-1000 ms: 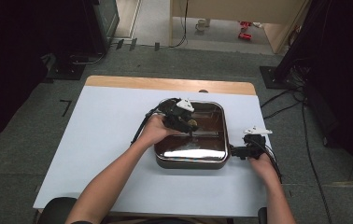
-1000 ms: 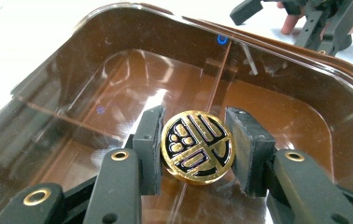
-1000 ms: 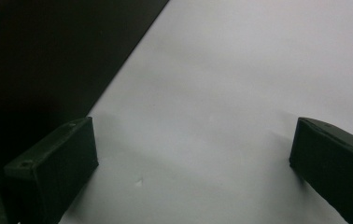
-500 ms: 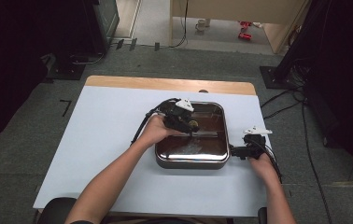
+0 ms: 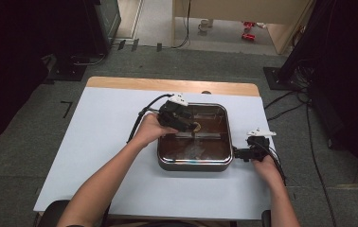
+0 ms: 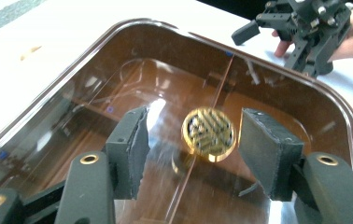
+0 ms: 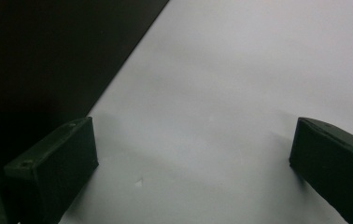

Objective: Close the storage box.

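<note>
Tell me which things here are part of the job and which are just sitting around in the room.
Part of the job:
- brown lidded pan
- gold knob on its glass lid
- left gripper, jaws just opening, clear of the knob
- right gripper, open beside the pan

Just lying about:
- red items on the floor
- floor cables
</note>
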{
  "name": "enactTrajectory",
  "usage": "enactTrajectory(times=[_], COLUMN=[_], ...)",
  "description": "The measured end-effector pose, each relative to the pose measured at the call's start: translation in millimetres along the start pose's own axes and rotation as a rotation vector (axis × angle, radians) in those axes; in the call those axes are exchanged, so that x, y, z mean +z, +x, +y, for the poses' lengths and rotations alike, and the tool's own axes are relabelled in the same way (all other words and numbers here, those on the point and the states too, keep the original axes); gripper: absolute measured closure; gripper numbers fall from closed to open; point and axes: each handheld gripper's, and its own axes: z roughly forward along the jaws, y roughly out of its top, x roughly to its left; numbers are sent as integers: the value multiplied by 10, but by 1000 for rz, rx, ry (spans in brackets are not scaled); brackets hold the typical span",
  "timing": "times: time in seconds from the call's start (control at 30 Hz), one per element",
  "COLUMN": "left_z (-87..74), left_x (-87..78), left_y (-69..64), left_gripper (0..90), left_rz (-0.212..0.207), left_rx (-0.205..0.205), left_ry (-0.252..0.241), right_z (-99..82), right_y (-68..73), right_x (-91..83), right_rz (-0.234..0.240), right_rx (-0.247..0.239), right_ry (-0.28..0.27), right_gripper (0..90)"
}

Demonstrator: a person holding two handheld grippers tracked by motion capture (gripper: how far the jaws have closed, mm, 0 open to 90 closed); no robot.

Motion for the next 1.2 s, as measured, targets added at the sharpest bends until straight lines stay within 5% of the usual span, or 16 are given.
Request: enactTrajectory(times=[0.57, 1.2], left_z=[-360, -937], left_x=[-540, -858], left_y=[-24, -19], left_gripper=[366, 327], left_rz=[114, 229], left_rx=[-6, -145], left_ry=[-36, -73], right_z=[0, 0], right_y=[-2, 2], right_x=[2, 1], right_rz=[0, -3], right_rx=[-4, -3], right_ry=[-2, -2], right_gripper=[2, 3])
